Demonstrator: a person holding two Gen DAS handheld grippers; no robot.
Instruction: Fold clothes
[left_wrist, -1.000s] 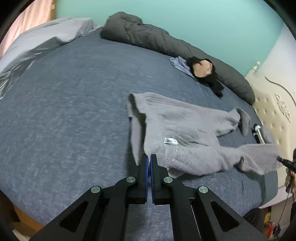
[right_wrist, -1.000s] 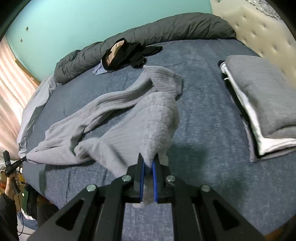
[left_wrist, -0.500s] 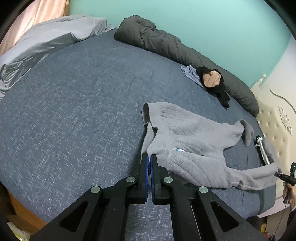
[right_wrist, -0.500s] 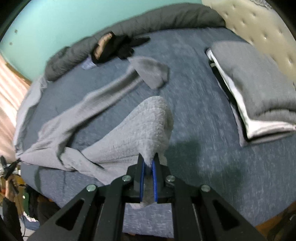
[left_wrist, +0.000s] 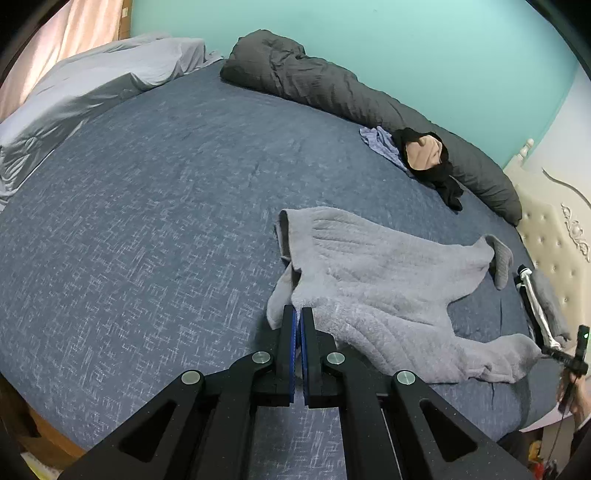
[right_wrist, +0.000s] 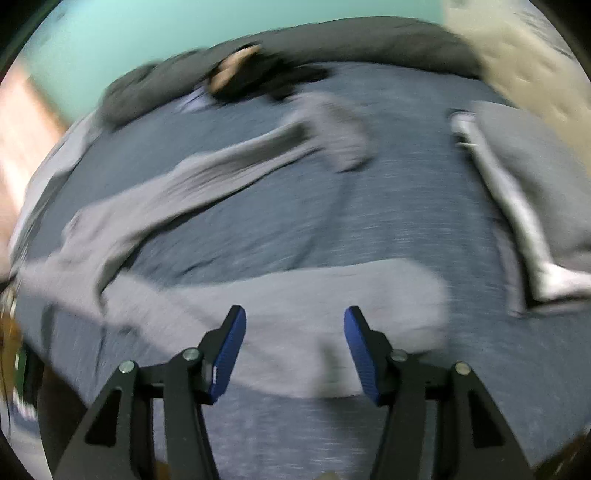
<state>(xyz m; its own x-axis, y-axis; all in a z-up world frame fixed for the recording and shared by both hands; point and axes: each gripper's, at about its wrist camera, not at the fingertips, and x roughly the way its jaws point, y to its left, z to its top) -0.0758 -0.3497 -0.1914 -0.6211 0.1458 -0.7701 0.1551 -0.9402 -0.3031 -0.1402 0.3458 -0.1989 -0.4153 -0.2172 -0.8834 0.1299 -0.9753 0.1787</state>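
A light grey fuzzy sweater (left_wrist: 376, 288) lies spread on the blue bed (left_wrist: 147, 229). My left gripper (left_wrist: 298, 314) is shut on the sweater's near edge. In the blurred right wrist view the sweater (right_wrist: 295, 295) lies flat, one sleeve stretched towards the far left. My right gripper (right_wrist: 293, 321) is open and empty just above the near sleeve. In the left wrist view the right gripper (left_wrist: 576, 354) shows at the far right edge, beside the sleeve end.
A stack of folded grey and white clothes (right_wrist: 528, 192) lies at the right by the tufted headboard (left_wrist: 554, 240). A dark grey rolled duvet (left_wrist: 351, 92) runs along the far side, with black and beige clothing (left_wrist: 424, 155) beside it. Grey bedding (left_wrist: 92, 85) lies far left.
My right gripper has opened and let the sleeve drop flat on the bed. The left gripper stays shut on the sweater, which now lies more spread out.
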